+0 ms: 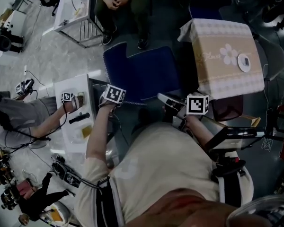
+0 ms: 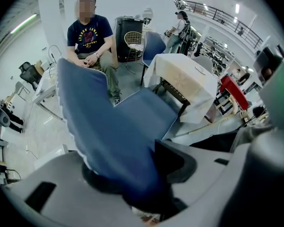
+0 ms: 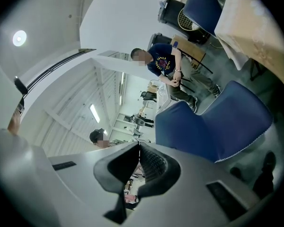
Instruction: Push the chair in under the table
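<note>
The chair (image 1: pixel 142 74), covered in dark blue cloth, stands just left of the table (image 1: pixel 227 56), which has a beige flowered cloth. My left gripper (image 1: pixel 111 100) points steeply down at the near left corner of the chair back. In the left gripper view the blue chair back (image 2: pixel 109 126) fills the gap of the left gripper (image 2: pixel 132 174), which is shut on it. My right gripper (image 1: pixel 162 97) lies almost level at the chair's near right edge. Its jaws are shut and empty in the right gripper view (image 3: pixel 139 143), with the chair (image 3: pixel 213 126) off to the right.
A person (image 1: pixel 120 4) sits just beyond the chair. A white bench (image 1: pixel 78 122) stands at the left, with another person's arm and gripper over it. A white wire rack (image 1: pixel 75 8) is at the back left, and a second blue chair (image 2: pixel 151 44) stands behind the table.
</note>
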The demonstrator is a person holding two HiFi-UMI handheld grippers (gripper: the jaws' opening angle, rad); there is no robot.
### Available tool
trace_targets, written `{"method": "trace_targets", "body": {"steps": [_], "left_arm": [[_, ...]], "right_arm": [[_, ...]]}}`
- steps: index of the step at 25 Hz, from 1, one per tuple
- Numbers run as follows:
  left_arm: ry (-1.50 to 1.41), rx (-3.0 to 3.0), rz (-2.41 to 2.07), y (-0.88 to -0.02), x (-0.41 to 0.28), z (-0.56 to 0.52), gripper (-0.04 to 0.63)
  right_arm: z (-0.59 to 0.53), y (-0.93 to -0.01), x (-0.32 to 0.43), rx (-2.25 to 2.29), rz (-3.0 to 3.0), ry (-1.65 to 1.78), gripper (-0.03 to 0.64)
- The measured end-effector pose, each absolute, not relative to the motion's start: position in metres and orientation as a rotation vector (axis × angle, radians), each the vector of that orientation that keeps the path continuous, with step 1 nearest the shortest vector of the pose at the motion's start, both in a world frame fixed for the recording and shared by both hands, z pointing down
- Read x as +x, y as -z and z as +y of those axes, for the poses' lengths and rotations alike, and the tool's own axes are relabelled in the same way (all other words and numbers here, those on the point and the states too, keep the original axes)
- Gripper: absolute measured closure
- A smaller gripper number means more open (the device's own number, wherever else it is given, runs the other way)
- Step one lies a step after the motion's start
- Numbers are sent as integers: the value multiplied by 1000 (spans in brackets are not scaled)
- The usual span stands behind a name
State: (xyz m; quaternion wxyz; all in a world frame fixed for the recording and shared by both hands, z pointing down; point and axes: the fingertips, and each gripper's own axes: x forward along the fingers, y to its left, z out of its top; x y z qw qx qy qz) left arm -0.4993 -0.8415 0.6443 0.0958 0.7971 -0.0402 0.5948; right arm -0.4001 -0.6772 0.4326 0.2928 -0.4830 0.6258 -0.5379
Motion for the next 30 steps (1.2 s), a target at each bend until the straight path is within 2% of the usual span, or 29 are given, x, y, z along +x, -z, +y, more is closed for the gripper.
{"method": "trace_targets", "body": {"steps": [30], "left_arm": [[-1741, 2346, -164, -642, -481, -844, 410]], "right_arm": [[-663, -439, -396, -1338, 1610, 1440, 604]]}}
